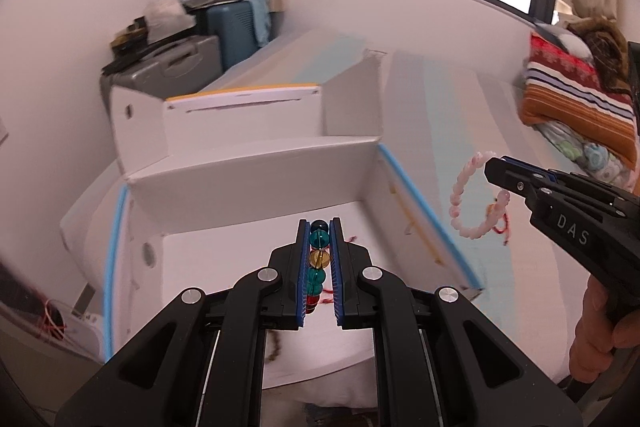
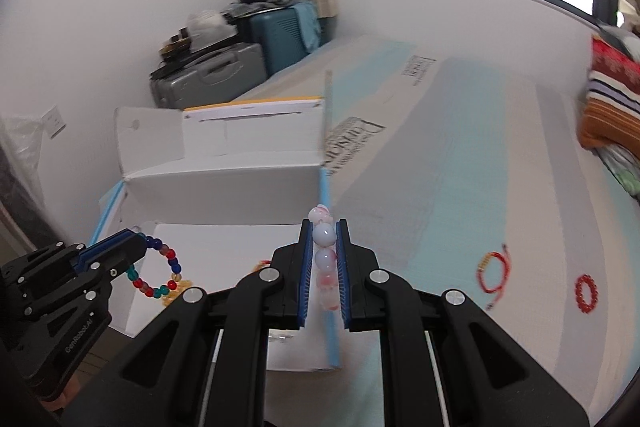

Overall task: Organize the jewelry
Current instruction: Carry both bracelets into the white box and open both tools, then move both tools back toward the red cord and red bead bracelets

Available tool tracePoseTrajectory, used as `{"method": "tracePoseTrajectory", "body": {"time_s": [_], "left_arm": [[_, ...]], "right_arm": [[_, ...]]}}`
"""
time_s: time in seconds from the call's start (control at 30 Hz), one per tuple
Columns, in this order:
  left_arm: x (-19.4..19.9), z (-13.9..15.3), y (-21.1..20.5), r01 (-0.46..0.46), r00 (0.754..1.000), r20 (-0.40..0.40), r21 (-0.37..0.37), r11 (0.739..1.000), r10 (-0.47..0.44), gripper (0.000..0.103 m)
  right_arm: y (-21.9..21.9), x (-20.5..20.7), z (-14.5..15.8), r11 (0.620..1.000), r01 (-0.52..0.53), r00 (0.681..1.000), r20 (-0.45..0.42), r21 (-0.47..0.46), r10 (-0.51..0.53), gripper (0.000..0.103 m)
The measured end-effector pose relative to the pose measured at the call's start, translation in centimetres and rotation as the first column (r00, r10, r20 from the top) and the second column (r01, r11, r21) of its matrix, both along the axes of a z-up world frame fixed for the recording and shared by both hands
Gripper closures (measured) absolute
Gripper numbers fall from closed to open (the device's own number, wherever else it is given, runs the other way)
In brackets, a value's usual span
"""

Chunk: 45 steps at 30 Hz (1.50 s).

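L gripper: clenched on multicolour bead bracelet (teal/amber/red/blue beads), beads stacked in a line betw the blue pads, loop hanging off the tips. Directly below/ahead of it: open white box, w/ a dark strand and a bit of red cord already on its floor.

R gripper: clenched on pink-white bead bracelet, same style of hold, positioned over the blue-edged R wall of the box, not yet clearly over the interior.

Ahead-right of R gripper, on the bed: red cord bracelet and red bead ring, well apart from box.

Handling (judgement): light, limp loops on cord; round glossy beads prob slippery, may roll in pads. Best hold = across 2–3 beads, pads pinching bead sides. Glass-like beads could chip; release low in the box.
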<state>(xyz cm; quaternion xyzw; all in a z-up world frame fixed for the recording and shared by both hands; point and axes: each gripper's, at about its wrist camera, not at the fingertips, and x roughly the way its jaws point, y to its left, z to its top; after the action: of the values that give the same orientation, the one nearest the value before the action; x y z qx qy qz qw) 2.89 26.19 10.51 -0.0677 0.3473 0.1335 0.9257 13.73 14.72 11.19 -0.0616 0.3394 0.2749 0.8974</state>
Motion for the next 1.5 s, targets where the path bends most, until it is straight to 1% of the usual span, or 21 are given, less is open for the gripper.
{"method": "tracePoseTrajectory", "body": {"time_s": [0.1, 0.23, 0.4, 0.6, 0.77, 1.03, 1.17, 1.2, 1.23, 1.27, 1.3, 1.33, 1.37, 1.43, 1.47, 1.5], "left_arm": [[-0.5, -0.7, 1.8, -0.032, 0.999, -0.016, -0.008, 0.999, 0.032, 0.094], [-1.0, -2.1, 3.5, -0.066, 0.997, -0.046, -0.017, 0.998, 0.066, 0.094], [-0.9, -4.7, 5.2, -0.081, 0.993, -0.088, -0.046, 0.996, 0.077, 0.094], [-0.2, -7.3, 6.2, -0.089, 0.988, -0.132, -0.071, 0.993, 0.079, 0.094], [0.3, -8.9, 6.8, -0.094, 0.984, -0.160, -0.082, 0.992, 0.080, 0.094], [0.5, -9.8, 6.9, -0.097, 0.981, -0.177, -0.083, 0.992, 0.081, 0.093], [0.2, -9.3, 6.7, -0.105, 0.982, -0.164, -0.073, 0.992, 0.091, 0.091], [0.2, -9.1, 6.6, -0.105, 0.982, -0.163, -0.070, 0.992, 0.093, 0.090], [0.1, -8.9, 6.5, -0.105, 0.982, -0.162, -0.066, 0.992, 0.094, 0.084], [0.0, -8.7, 6.3, -0.107, 0.983, -0.155, -0.062, 0.992, 0.096, 0.078], [-0.1, -8.3, 6.1, -0.109, 0.984, -0.146, -0.055, 0.993, 0.100, 0.064], [-0.2, -8.1, 5.9, -0.108, 0.985, -0.139, -0.051, 0.993, 0.101, 0.055], [-0.3, -7.8, 5.5, -0.106, 0.987, -0.129, -0.042, 0.994, 0.100, 0.052], [-0.2, -7.2, 4.8, -0.097, 0.989, -0.118, -0.032, 0.995, 0.092, 0.041], [-0.2, -7.0, 4.3, -0.091, 0.990, -0.110, -0.025, 0.995, 0.088, 0.038], [-0.1, -6.6, 3.7, -0.086, 0.991, -0.103, -0.018, 0.996, 0.084, 0.032]], "right_arm": [[2.4, -0.7, -0.6, 0.999, -0.034, 0.999, -0.004, -0.015, 0.034, 0.092], [4.5, -1.2, -2.0, 0.997, -0.066, 0.998, -0.023, -0.036, 0.065, 0.092], [6.8, -1.2, -4.8, 0.994, -0.083, 0.995, -0.066, -0.074, 0.079, 0.092], [8.2, -0.7, -7.8, 0.989, -0.089, 0.990, -0.115, -0.114, 0.076, 0.092], [8.7, -0.2, -9.4, 0.987, -0.091, 0.986, -0.151, -0.131, 0.071, 0.092], [9.1, 0.0, -10.4, 0.985, -0.098, 0.981, -0.180, -0.138, 0.073, 0.092], [8.6, -0.1, -9.8, 0.988, -0.095, 0.982, -0.176, -0.119, 0.073, 0.091], [8.5, -0.1, -9.7, 0.989, -0.096, 0.982, -0.174, -0.116, 0.075, 0.087], [8.2, -0.2, -9.3, 0.990, -0.091, 0.983, -0.167, -0.111, 0.071, 0.081], [7.8, -0.2, -8.9, 0.992, -0.080, 0.986, -0.153, -0.101, 0.064, 0.067], [7.3, -0.2, -8.5, 0.994, -0.066, 0.989, -0.136, -0.092, 0.053, 0.055], [6.8, -0.3, -8.0, 0.995, -0.053, 0.991, -0.125, -0.086, 0.042, 0.052], [6.1, -0.2, -7.7, 0.996, -0.044, 0.992, -0.119, -0.079, 0.034, 0.048], [4.9, -0.1, -7.1, 0.998, -0.018, 0.994, -0.110, -0.066, 0.011, 0.037], [4.2, 0.0, -6.7, 0.998, -0.004, 0.995, -0.103, -0.058, -0.002, 0.030], [3.3, 0.1, -6.3, 0.999, 0.015, 0.995, -0.094, -0.050, -0.020, 0.028]]}}
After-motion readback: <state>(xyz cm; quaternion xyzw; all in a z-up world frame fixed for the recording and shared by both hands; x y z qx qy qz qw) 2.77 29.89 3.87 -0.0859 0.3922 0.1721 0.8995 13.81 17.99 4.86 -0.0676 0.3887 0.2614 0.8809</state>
